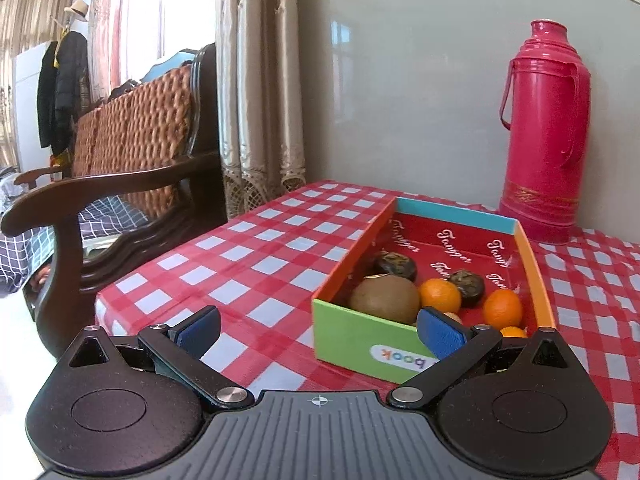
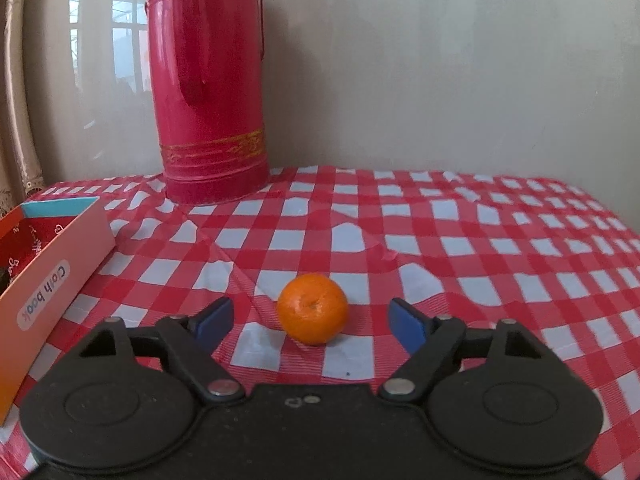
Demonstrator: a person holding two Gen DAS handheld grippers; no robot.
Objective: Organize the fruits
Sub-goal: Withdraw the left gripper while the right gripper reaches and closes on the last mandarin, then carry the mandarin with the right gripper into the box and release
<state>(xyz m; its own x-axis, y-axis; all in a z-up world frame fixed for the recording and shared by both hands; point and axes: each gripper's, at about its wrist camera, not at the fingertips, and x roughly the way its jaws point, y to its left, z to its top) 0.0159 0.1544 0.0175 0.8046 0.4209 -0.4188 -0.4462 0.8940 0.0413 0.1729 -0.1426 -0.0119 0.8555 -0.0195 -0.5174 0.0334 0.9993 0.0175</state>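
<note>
A shallow colourful cardboard box (image 1: 360, 340) lies on the red-checked tablecloth. It holds a brown kiwi (image 1: 384, 299), two dark round fruits (image 1: 395, 266), and several small oranges (image 1: 439, 295). My left gripper (image 1: 318, 334) is open just before the box's green near wall, its right pad over the box corner, nothing between its fingers. In the right wrist view a lone orange (image 2: 313, 308) sits on the cloth between the blue pads of my right gripper (image 2: 310, 322); the pads stand apart from it on both sides. The box's side wall (image 2: 52, 276) shows at the left.
A tall pink thermos (image 1: 544, 132) (image 2: 208, 92) stands against the grey wall behind the box. A dark wooden bench with a woven back (image 1: 132, 140) sits off the table's left edge. The checked tablecloth (image 2: 480, 248) stretches to the right of the orange.
</note>
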